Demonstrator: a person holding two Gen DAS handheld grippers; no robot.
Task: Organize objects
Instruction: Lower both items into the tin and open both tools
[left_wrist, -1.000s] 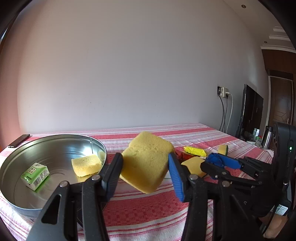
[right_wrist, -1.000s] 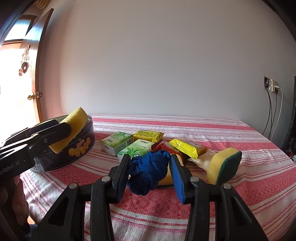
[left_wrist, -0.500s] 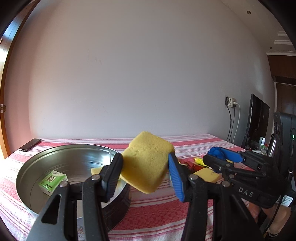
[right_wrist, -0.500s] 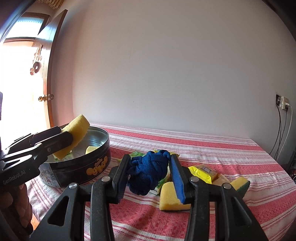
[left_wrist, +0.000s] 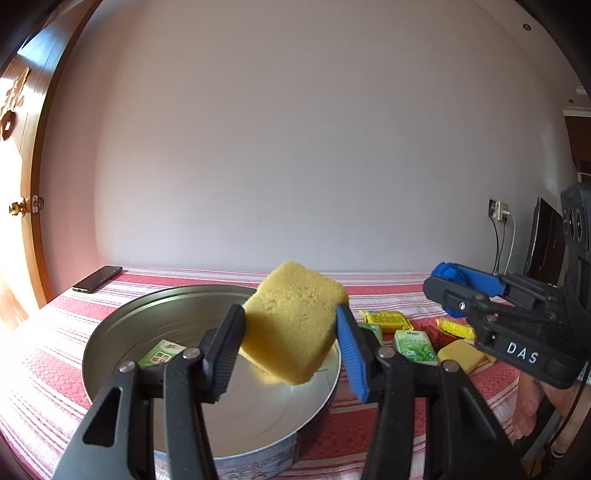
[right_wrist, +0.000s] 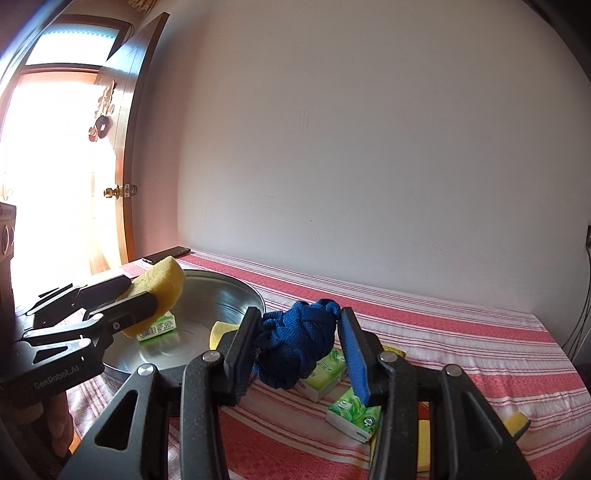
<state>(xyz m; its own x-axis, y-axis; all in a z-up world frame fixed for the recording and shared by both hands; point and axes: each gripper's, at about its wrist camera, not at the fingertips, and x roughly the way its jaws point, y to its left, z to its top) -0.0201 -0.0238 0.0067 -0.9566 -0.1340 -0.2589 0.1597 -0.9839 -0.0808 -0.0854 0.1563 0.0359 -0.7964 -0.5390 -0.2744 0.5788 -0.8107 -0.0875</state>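
Observation:
My left gripper (left_wrist: 290, 341) is shut on a yellow sponge (left_wrist: 293, 321) and holds it above the round metal tin (left_wrist: 110, 339). The tin holds a green tissue pack (left_wrist: 160, 352) and another yellow sponge (right_wrist: 221, 328). My right gripper (right_wrist: 301, 347) is shut on a bundled blue cloth (right_wrist: 295, 343) and holds it just right of the tin (right_wrist: 236, 291). In the left wrist view the right gripper (left_wrist: 461, 284) is at the right, with the blue cloth (left_wrist: 445, 271) at its tip. In the right wrist view the left gripper (right_wrist: 147, 291) holds the sponge (right_wrist: 162, 280) over the tin.
Green tissue packs (right_wrist: 354, 411), yellow packets (left_wrist: 386, 319), a red packet (left_wrist: 424, 326) and a yellow sponge (left_wrist: 460, 354) lie on the red striped cloth (right_wrist: 443, 339) right of the tin. A black phone (left_wrist: 96, 278) lies at the far left. An open door (right_wrist: 125, 147) stands left.
Both grippers have moved left toward the tin, each keeping its hold. The sponge is now over the tin and the blue cloth is beside the tin's right rim.

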